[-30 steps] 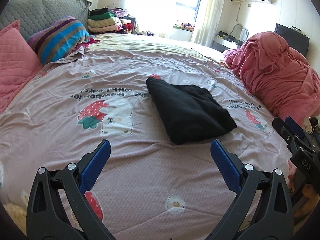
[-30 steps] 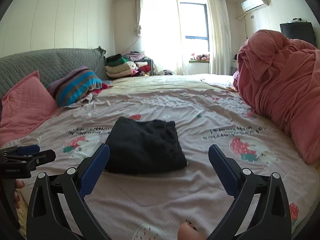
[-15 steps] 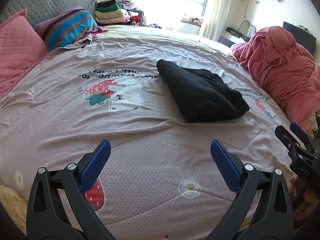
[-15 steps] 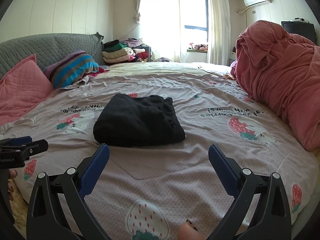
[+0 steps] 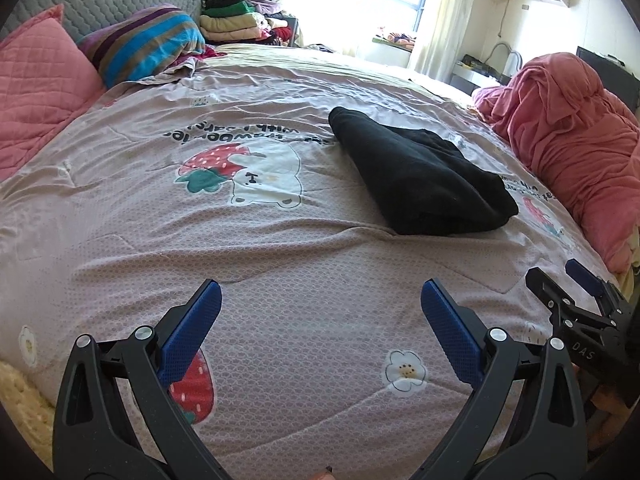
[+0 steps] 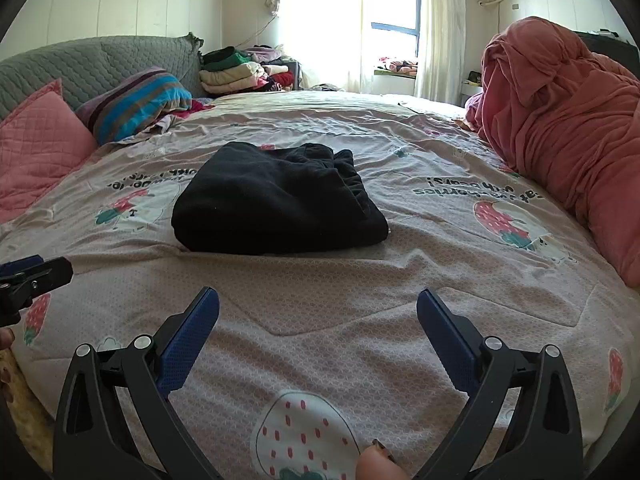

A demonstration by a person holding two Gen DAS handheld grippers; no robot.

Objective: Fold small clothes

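Surroundings: pink blanket (image 6: pixel 560 120) heaped to your right, pillows (image 6: pixel 132 104) far left.
Garment (image 6: pixel 276 200): folded, black, flat on the bedspread (image 6: pixel 320 300), straight ahead of your right gripper (image 6: pixel 318 324), ahead-right of your left gripper (image 5: pixel 320 316).
Grippers: both spread wide, empty, well short of it.

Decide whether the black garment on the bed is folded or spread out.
Folded. The black garment lies as a compact, thick rectangle with stacked layers showing at its edges, resting on the strawberry-print bedspread.

Blown-out window (image 6: pixel 352 20) backlight; sharp focus, fisheye-warped dark edges.
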